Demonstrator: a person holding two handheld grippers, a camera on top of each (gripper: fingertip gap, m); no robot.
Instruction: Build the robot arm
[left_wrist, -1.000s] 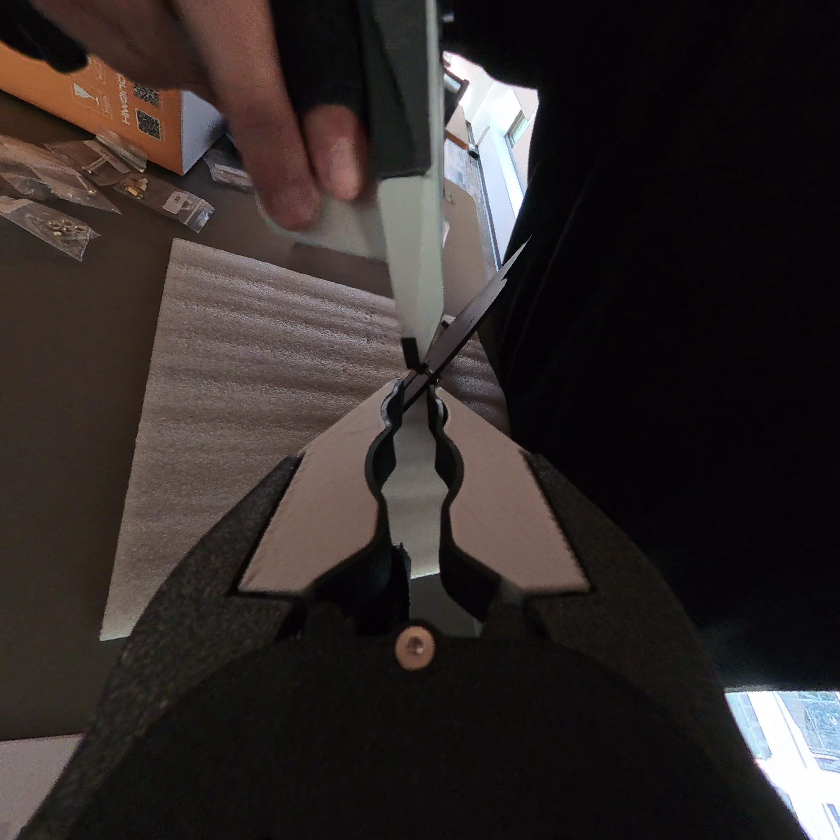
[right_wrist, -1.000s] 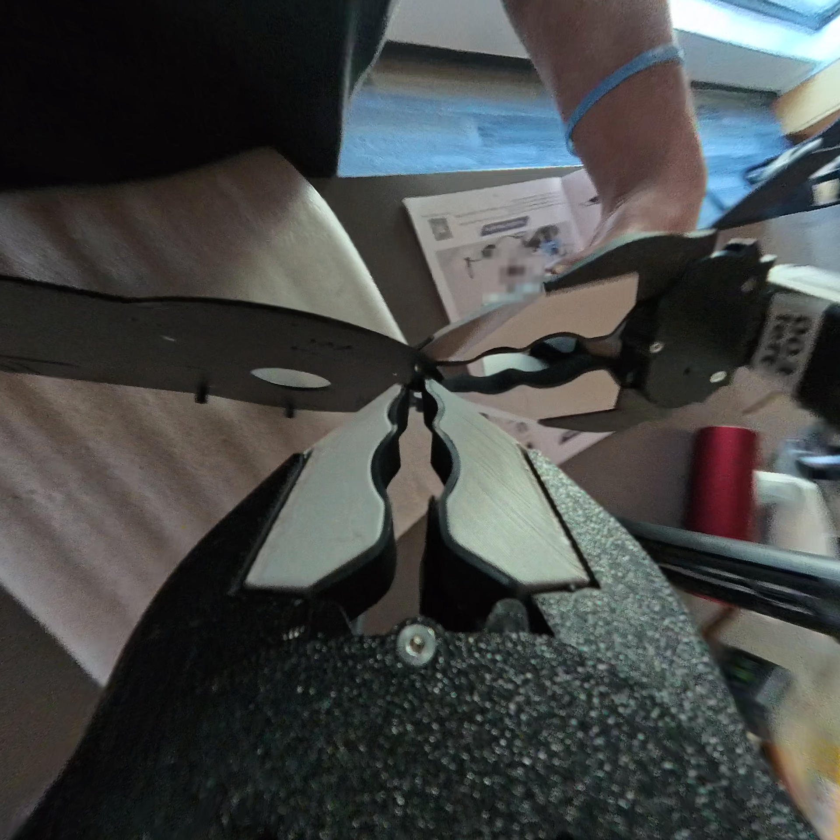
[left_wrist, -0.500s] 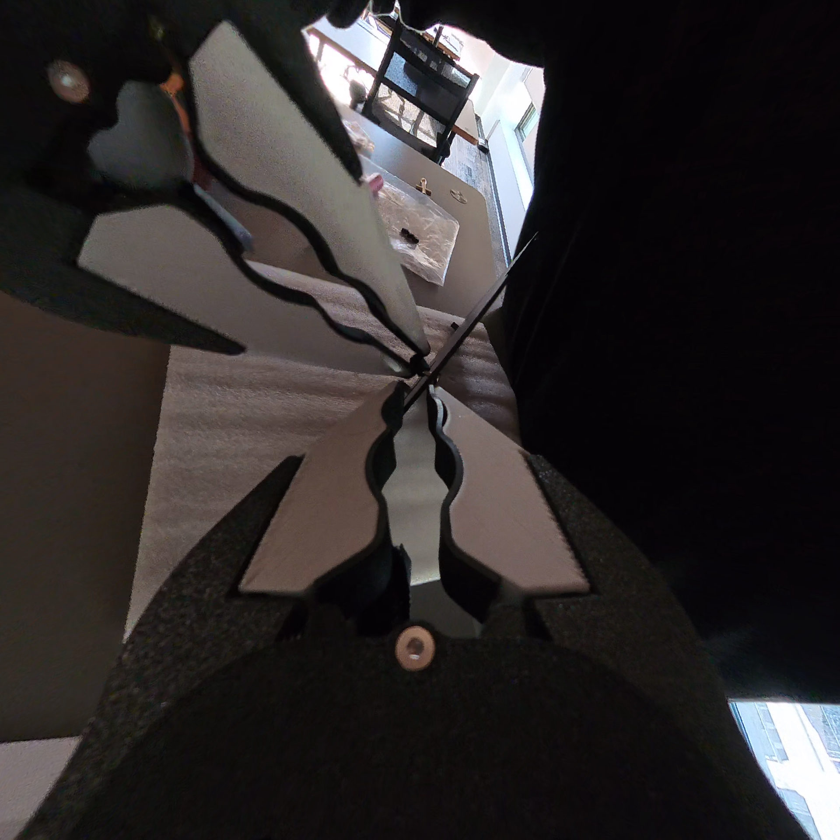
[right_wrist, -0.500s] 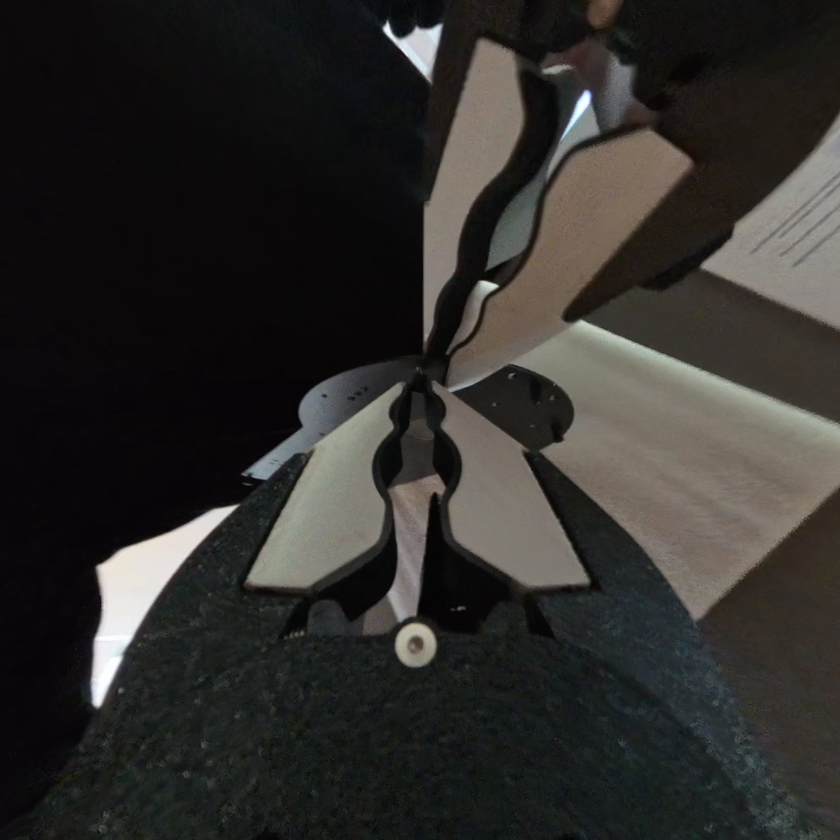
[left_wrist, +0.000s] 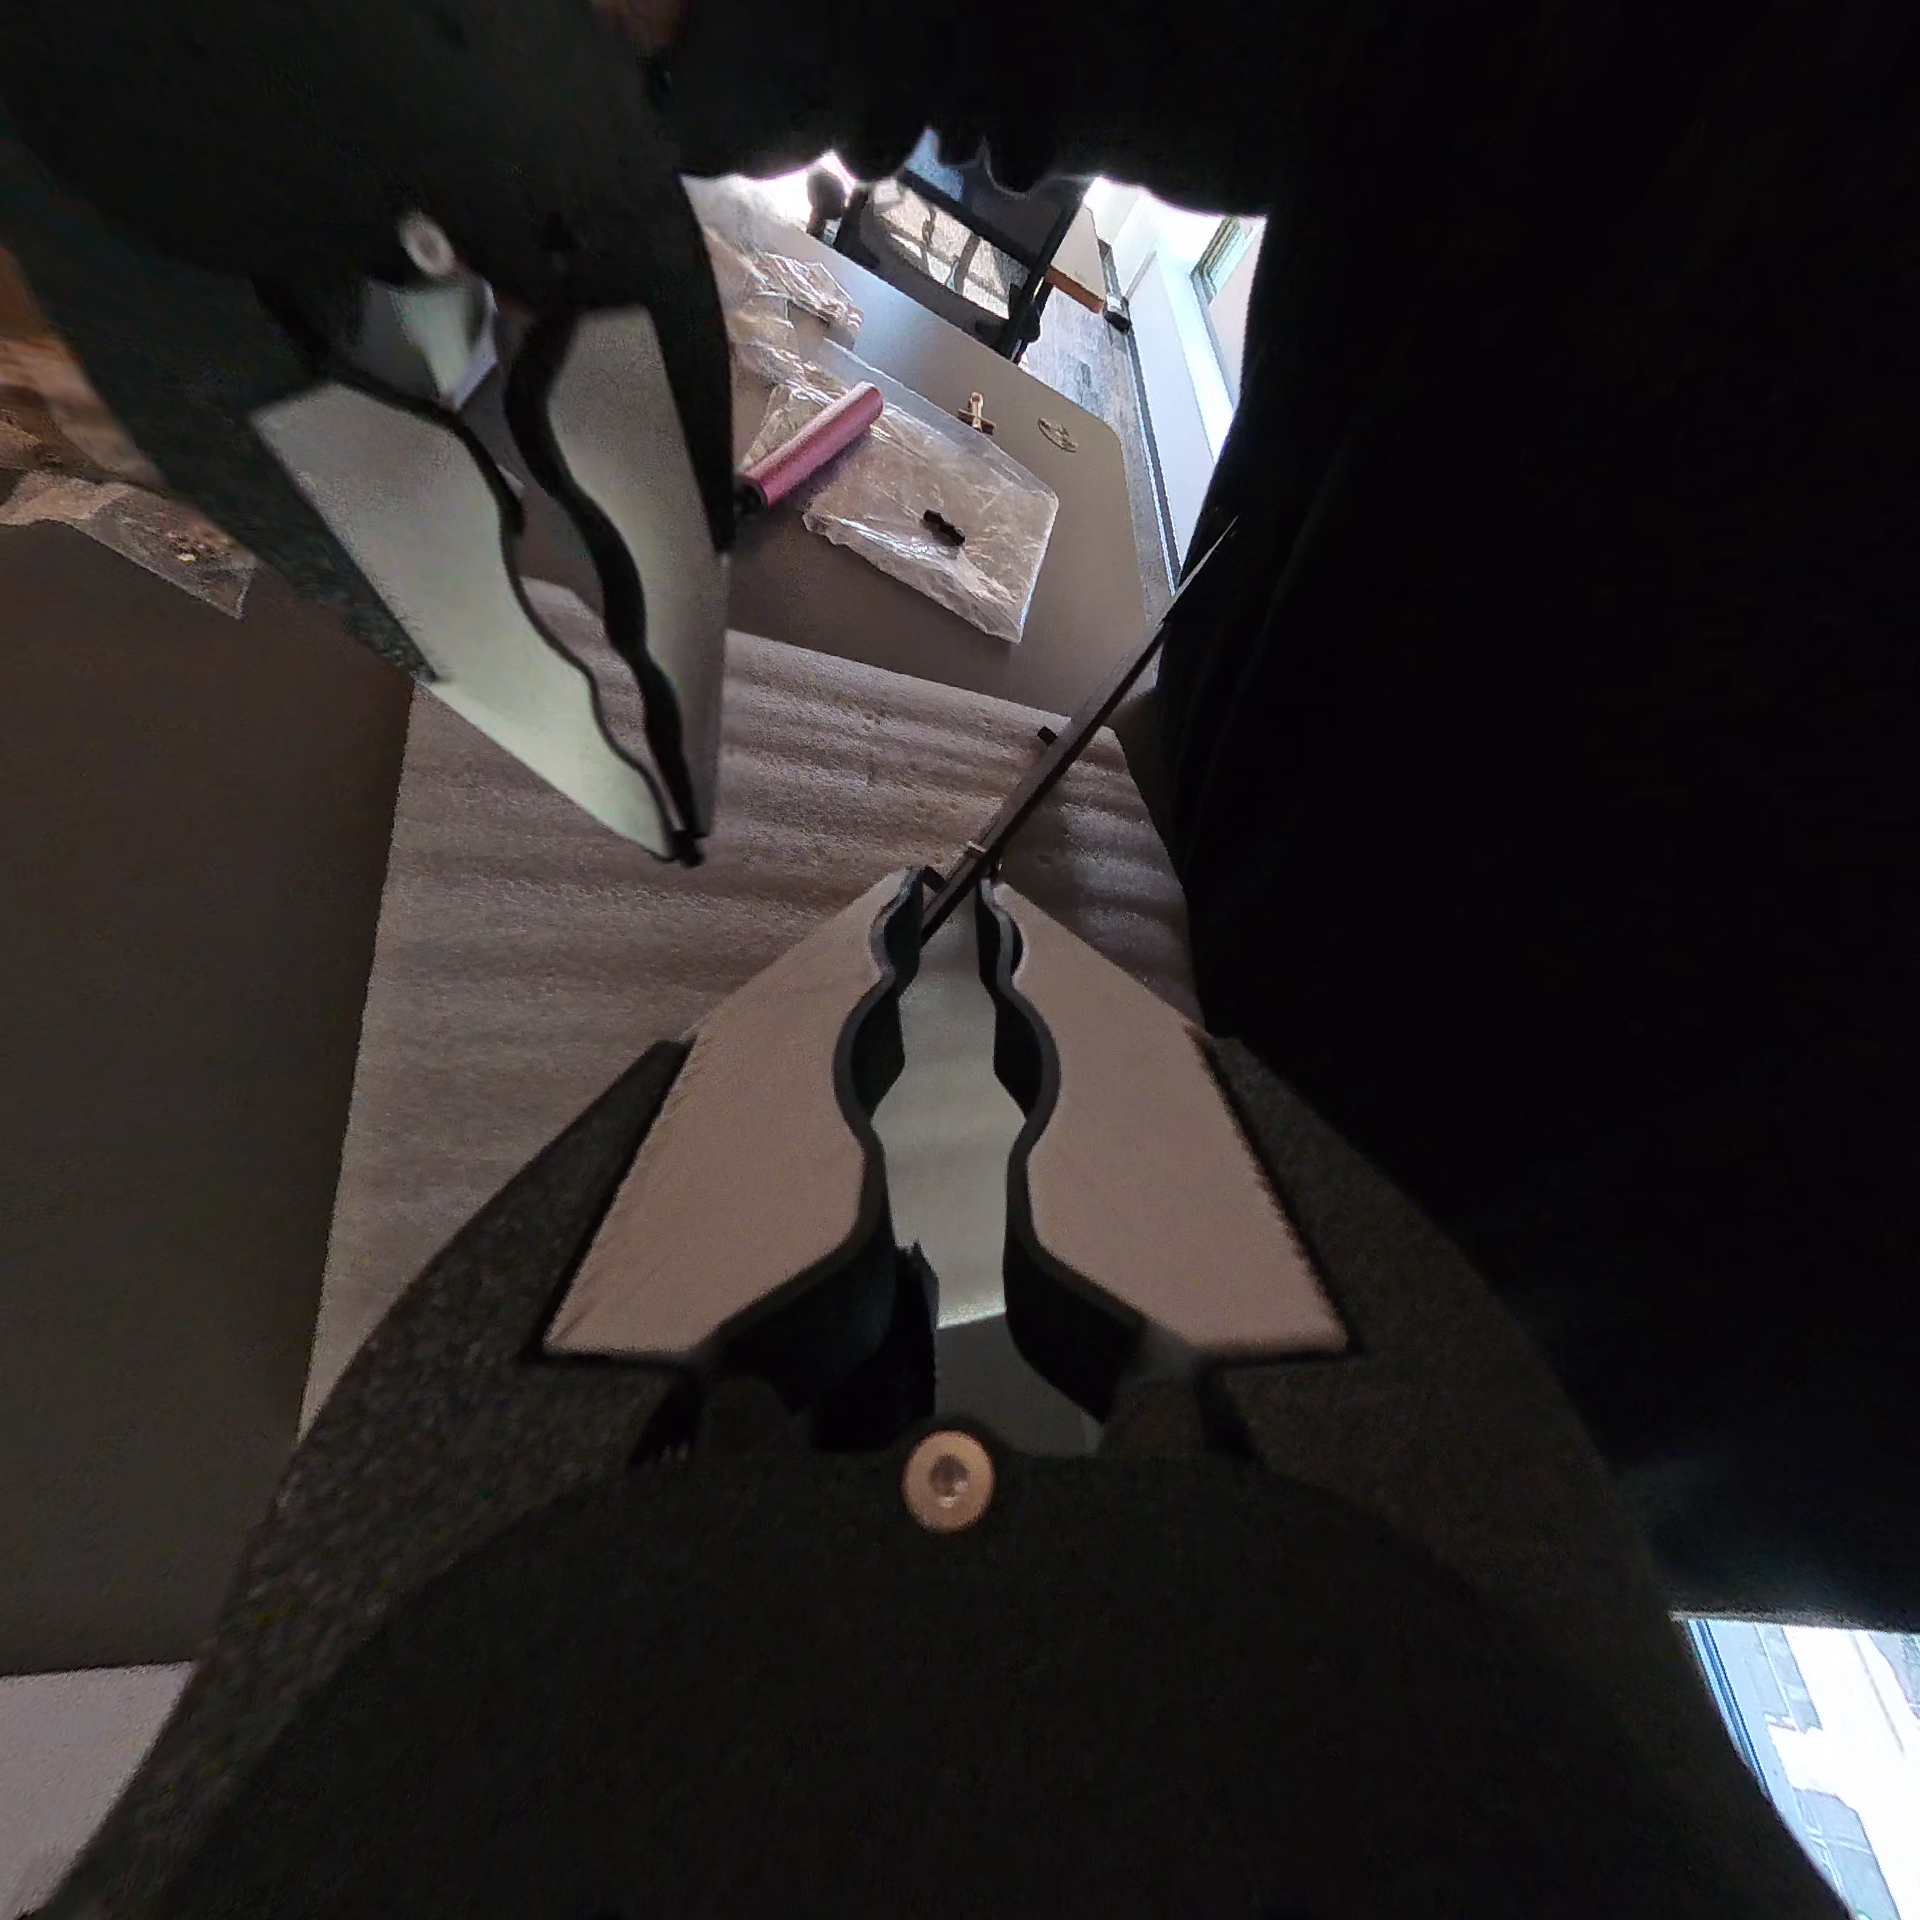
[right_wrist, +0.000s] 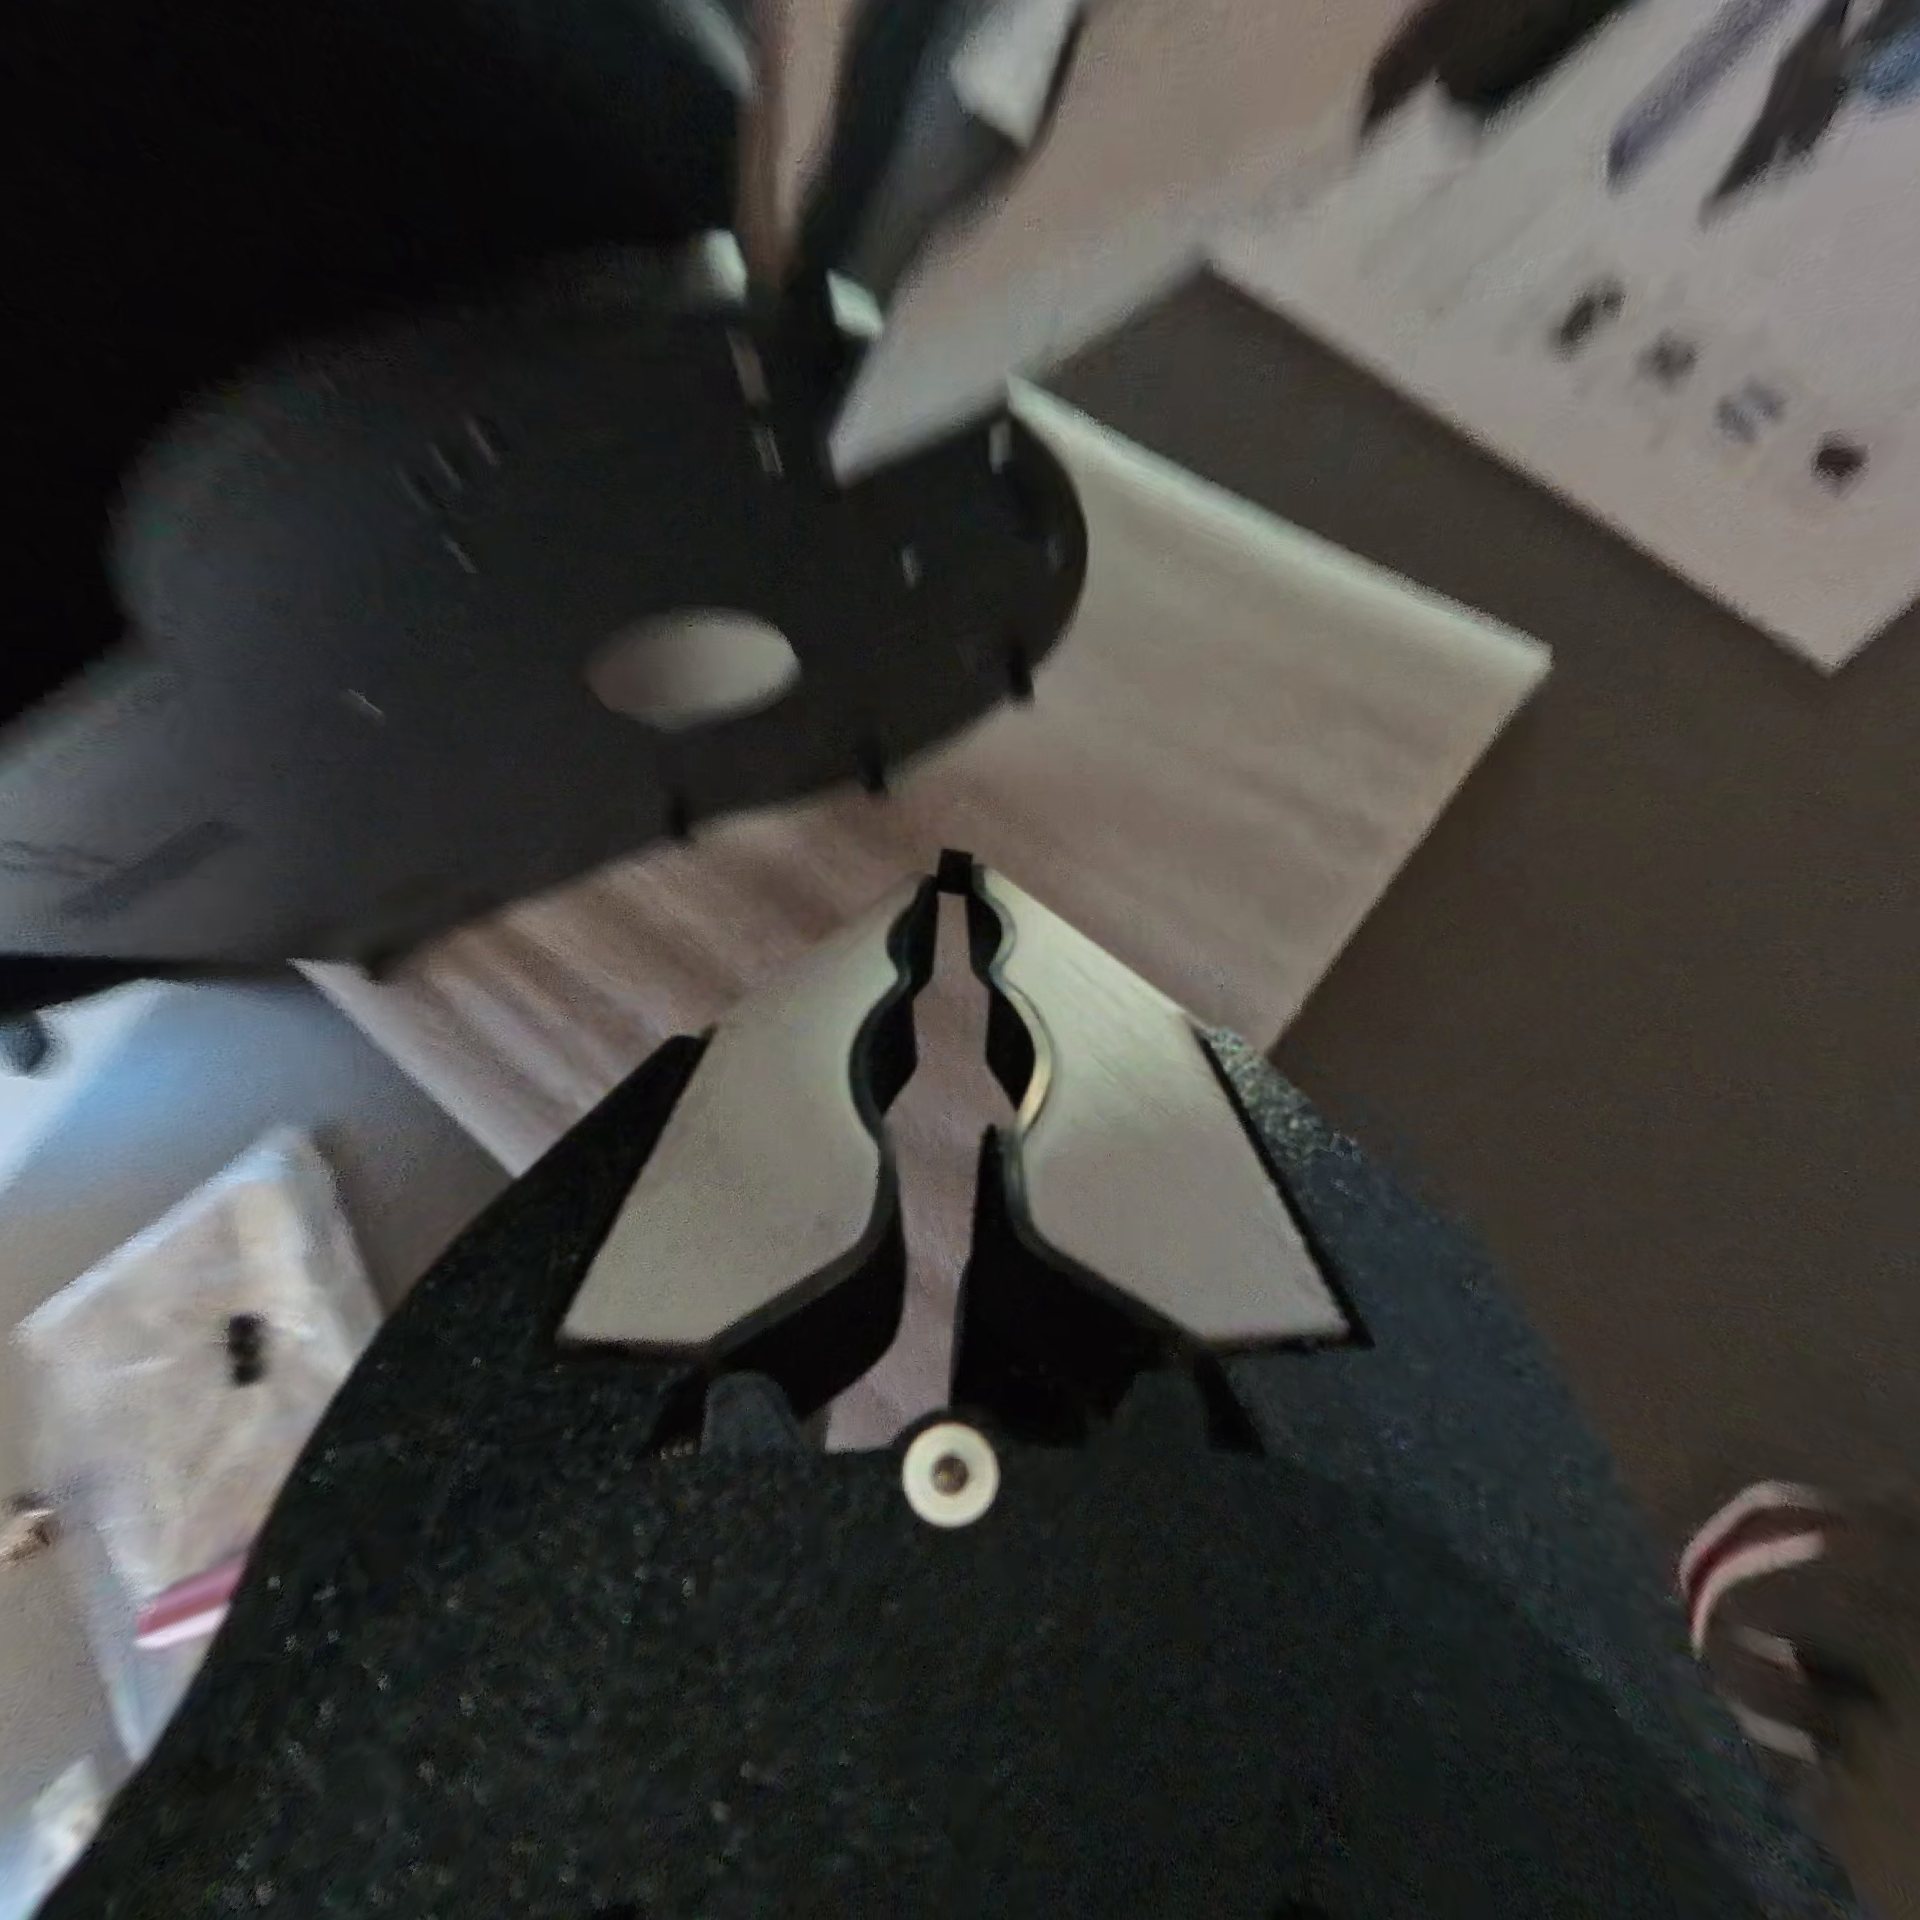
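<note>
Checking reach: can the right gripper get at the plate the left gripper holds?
Probably yes: the plate hangs close ahead of the right gripper, nothing between, but its tips pinch a small black bit.

A dark brown tabletop (left_wrist: 187, 935) fills the foreground. Beyond its far edge stands a black mesh-backed office chair (left_wrist: 966, 260), with bright daylight from a tall window (left_wrist: 1210, 270) behind it.

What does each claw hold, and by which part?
The left claw pinches the thin black plate by its edge. The right claw grips a tiny black part; which end cannot be told.
</note>
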